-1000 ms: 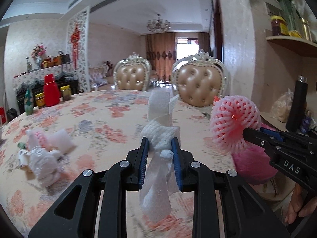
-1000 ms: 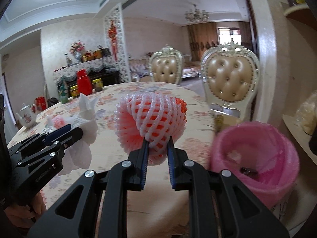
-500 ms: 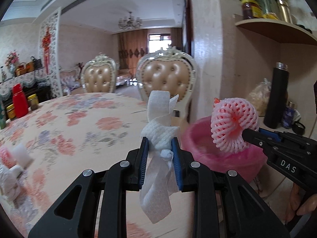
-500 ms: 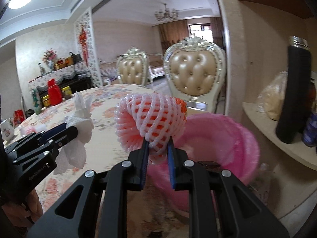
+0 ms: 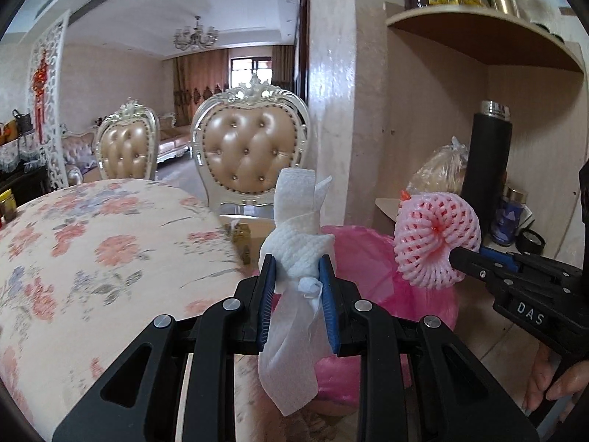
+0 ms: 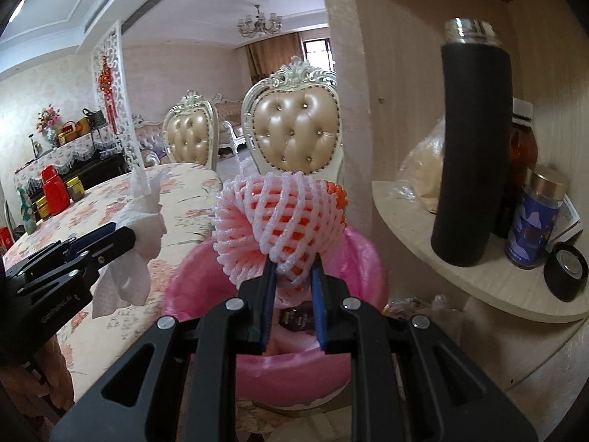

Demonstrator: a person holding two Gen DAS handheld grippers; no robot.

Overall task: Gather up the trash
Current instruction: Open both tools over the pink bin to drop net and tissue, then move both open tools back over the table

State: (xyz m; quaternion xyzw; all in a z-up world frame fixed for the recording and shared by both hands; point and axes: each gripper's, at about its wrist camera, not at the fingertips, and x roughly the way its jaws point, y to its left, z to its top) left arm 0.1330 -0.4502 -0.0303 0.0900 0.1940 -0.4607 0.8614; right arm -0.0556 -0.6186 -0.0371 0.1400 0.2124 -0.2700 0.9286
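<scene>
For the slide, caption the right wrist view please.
Right gripper clamps a pink foam fruit net over the pink-lined bin; left gripper holds white tissue alongside.

The pink bin liner (image 6: 362, 258) is thin glossy plastic, and just over it the foam fruit net (image 6: 279, 217) looks soft, spongy and matt, while the white wad (image 5: 298, 254) beside the bin is crumpled tissue paper with a bit of knobbly white foam mesh, pinched between ribbed blue rubbery pads (image 5: 267, 294) on matt black plastic fingers with shiny metal screws. Left of the bin the tablecloth (image 5: 92, 250) is matt floral cloth. Behind it the chair back (image 6: 294, 132) is shiny tufted leather in a pearly frame, and right of the bin a matt black flask (image 6: 475, 147) with a brushed steel cap stands on a pale wood-grain shelf (image 6: 478, 276).
</scene>
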